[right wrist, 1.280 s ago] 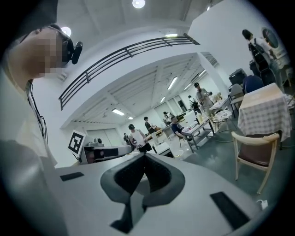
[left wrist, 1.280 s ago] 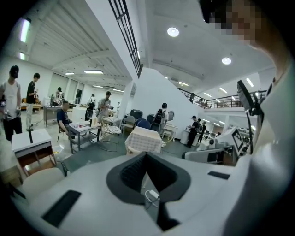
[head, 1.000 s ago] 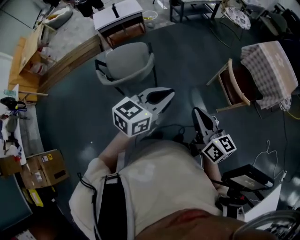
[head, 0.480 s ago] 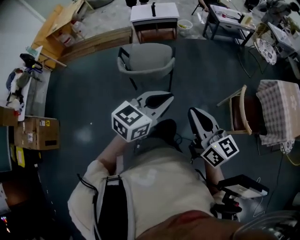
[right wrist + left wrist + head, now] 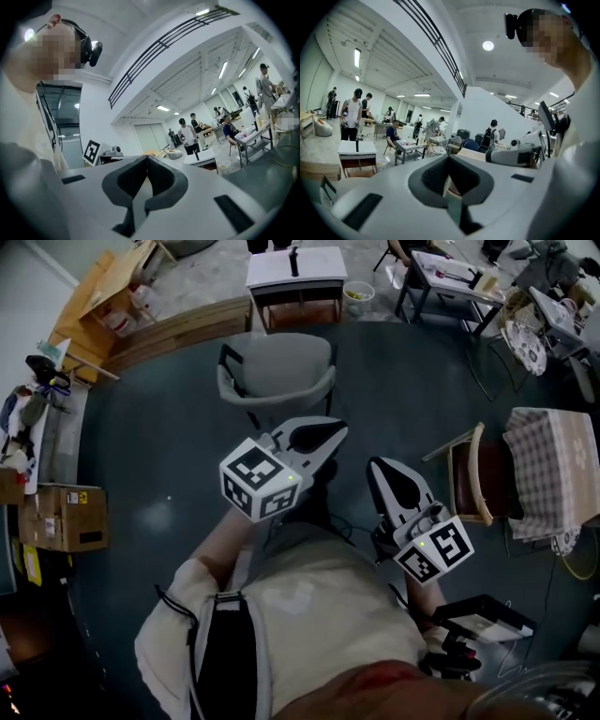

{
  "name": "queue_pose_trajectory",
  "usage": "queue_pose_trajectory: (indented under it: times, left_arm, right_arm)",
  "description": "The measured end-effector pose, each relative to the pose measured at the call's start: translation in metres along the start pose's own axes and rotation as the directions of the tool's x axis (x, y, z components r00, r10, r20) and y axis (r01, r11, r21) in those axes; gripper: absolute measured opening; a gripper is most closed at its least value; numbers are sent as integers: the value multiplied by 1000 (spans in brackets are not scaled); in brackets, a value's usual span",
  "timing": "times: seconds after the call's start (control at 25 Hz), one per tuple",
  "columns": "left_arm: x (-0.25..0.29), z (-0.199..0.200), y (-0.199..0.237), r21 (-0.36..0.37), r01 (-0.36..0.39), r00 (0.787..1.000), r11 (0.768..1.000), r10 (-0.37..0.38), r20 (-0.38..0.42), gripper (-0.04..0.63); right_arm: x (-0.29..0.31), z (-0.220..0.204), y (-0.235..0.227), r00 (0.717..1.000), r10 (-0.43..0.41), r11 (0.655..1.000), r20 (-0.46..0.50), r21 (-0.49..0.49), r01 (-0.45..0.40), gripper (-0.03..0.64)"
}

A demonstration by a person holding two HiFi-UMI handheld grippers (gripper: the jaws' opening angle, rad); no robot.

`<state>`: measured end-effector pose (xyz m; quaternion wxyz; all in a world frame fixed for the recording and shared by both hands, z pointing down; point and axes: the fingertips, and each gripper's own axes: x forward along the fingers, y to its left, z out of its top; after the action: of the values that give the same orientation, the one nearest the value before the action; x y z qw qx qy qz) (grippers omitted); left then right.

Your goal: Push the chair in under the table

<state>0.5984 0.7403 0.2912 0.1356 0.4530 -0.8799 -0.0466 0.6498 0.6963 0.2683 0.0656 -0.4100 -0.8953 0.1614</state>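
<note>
chair: the grey chair (image 5: 277, 371) stands on the dark floor, its curved back towards the person and its seat towards the worktop
worktop: the small white worktop (image 5: 293, 268) is just beyond the grey chair with a gap between them, so the chair isn't tucked in yet
left gripper: the left gripper (image 5: 339, 430) is on the person's side of the grey chair, apart from it, with its fingers (image 5: 393, 187) closed on nothing
right gripper: the right gripper (image 5: 377, 468) is further from the grey chair than the left one, fingers (image 5: 201, 187) also shut and empty
other chair: a wooden chair (image 5: 466, 474) sits well off to the right of the grey chair, beside a table with a checked cloth (image 5: 553, 465); honestly can't rule out that this is the pair meant
how it'll handle: looks like a moulded shell on thin dark legs, so I'd guess light and stiff, and it should slide on that floor
where to take it: I'd press the closed tips against the top rim of the back, one either side of centre so it doesn't swivel; push too high and it may tip instead of sliding
</note>
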Motion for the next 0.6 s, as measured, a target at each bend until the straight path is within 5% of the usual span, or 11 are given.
queue_pose_trajectory:
  times: [0.24, 0.6]
  left_arm:
    - [35, 6, 93, -23, -14, 999, 1000, 15, 32, 6]
    - [87, 67, 232, -17, 34, 998, 999, -33, 59, 6]
  right_arm:
    - [68, -10, -62, 998, -24, 999, -63, -28, 23, 11]
    - [212, 33, -143, 993, -63, 997, -104, 38, 68, 11]
